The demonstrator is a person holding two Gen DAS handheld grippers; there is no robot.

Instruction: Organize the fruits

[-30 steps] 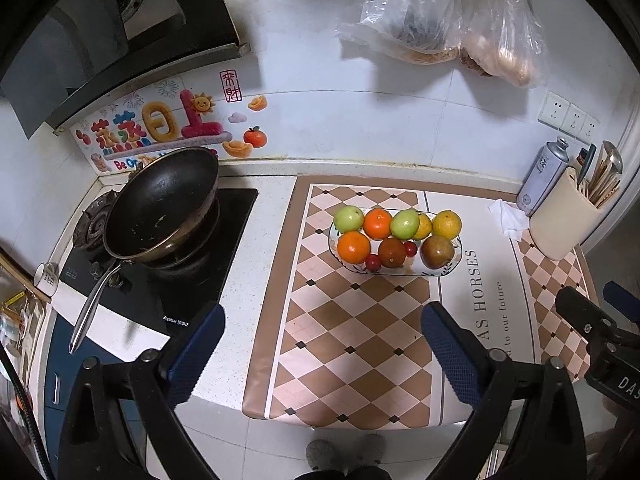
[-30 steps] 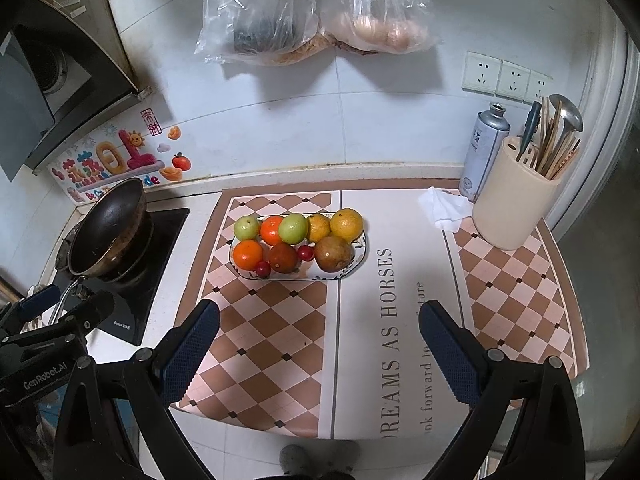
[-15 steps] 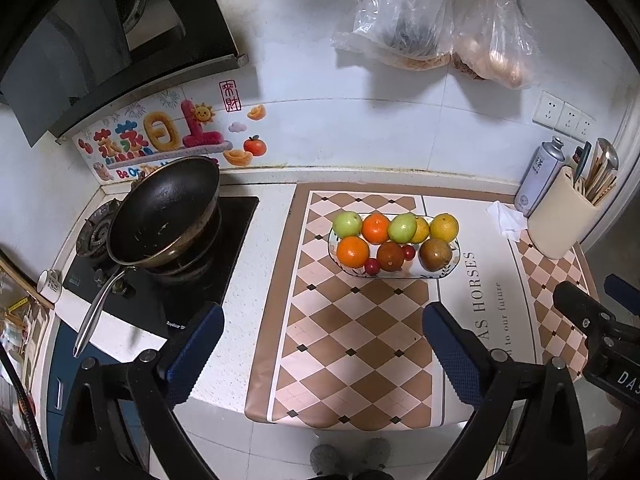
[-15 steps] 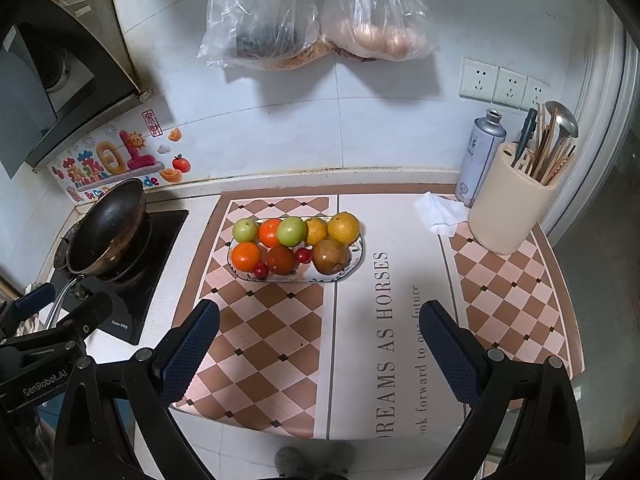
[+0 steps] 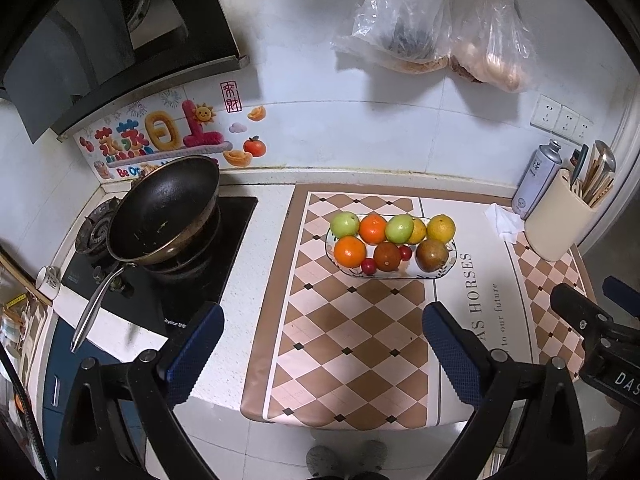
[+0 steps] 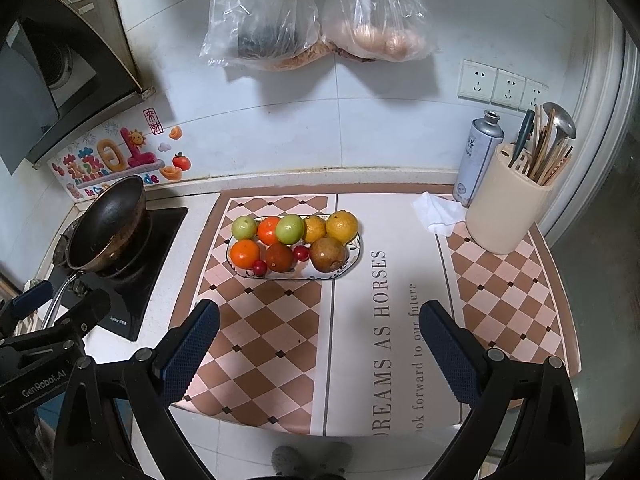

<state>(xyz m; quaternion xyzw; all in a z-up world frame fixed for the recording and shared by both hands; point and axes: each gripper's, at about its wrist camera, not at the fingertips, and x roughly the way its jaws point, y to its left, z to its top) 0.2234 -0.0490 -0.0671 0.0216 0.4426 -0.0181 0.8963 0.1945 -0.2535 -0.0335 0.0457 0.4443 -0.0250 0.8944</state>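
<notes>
Left wrist view: left gripper [image 5: 322,338] spread wide, empty, raised above the checkered mat [image 5: 344,364] on the tabletop [image 5: 256,264]. Beyond it, an oval plate [image 5: 450,266] heaped with fruit: two green apples [image 5: 344,224], oranges [image 5: 350,251], small red cherry tomatoes [image 5: 368,266], a brownish pear [image 5: 431,255]. Right gripper's body [image 5: 592,324] at the right edge.

Right wrist view: right gripper [image 6: 318,340] likewise spread apart, holding nothing. Same plate [image 6: 354,258] ahead on the mat, wok [image 6: 106,222] to its left, utensil holder [image 6: 506,204] far right.
</notes>
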